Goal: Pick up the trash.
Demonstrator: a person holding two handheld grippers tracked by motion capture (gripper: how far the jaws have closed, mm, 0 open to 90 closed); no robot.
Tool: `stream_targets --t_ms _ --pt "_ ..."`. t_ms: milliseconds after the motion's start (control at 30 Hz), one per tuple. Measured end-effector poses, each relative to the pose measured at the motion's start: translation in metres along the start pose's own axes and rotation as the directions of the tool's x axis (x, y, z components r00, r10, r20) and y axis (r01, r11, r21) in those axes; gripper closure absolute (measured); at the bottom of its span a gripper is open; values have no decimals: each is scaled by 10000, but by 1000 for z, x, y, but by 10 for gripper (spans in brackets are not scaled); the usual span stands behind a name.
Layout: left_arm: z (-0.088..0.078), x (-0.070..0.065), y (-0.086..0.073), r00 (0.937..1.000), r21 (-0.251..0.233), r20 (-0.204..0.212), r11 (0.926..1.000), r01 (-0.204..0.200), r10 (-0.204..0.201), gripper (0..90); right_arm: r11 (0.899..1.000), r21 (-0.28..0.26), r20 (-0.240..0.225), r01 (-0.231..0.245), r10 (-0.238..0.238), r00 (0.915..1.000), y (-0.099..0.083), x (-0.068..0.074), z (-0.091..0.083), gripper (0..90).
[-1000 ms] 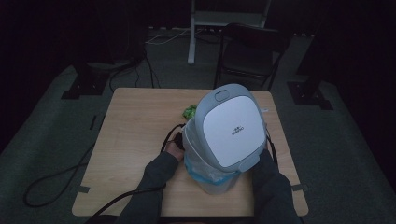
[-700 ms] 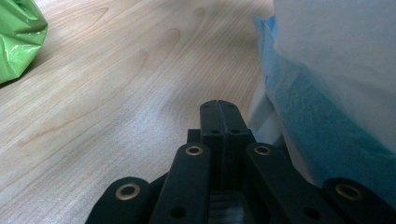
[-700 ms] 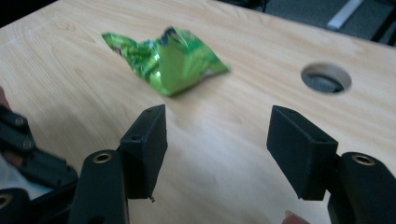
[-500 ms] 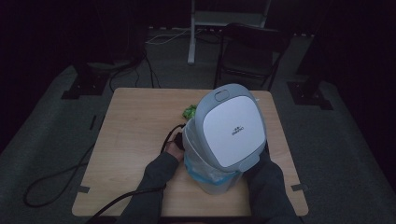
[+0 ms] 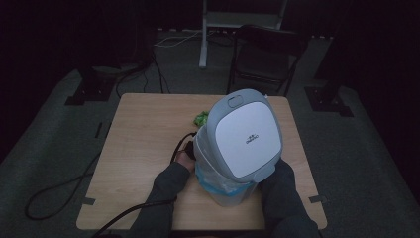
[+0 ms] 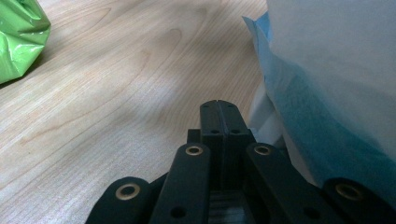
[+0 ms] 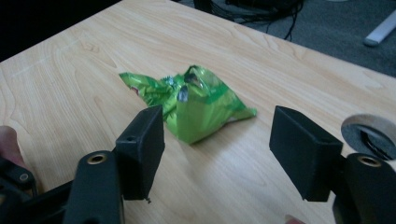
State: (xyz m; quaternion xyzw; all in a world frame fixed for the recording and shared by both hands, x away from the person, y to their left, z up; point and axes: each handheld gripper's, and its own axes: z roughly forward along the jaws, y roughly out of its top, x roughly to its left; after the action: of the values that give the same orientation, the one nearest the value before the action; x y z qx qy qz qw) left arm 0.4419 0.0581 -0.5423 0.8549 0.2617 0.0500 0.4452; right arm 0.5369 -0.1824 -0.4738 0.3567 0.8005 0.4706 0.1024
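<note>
Pale wooden table: a crumpled green wrapper lies just ahead of the right gripper, whose jaws have just been opening, nothing between them. The left gripper is closed, empty, beside the bin.

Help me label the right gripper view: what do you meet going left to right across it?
The gripper's left jaw, then the crumpled green wrapper lying on the wooden table, then its right jaw, then a round cable hole at the table's edge.
</note>
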Motion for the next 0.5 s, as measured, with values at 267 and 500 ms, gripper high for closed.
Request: stream_targets --t_ms 267,500 --pt "0 0 0 10000 -4 -5 10000 2 -2 900 9997 -184 -123 151 -153 9998 9 0 -1 301" --pt "0 0 0 10000 -2 -4 10000 -9 9 900 9975 -693 114 101 -94 9999 14 -8 -11 288"
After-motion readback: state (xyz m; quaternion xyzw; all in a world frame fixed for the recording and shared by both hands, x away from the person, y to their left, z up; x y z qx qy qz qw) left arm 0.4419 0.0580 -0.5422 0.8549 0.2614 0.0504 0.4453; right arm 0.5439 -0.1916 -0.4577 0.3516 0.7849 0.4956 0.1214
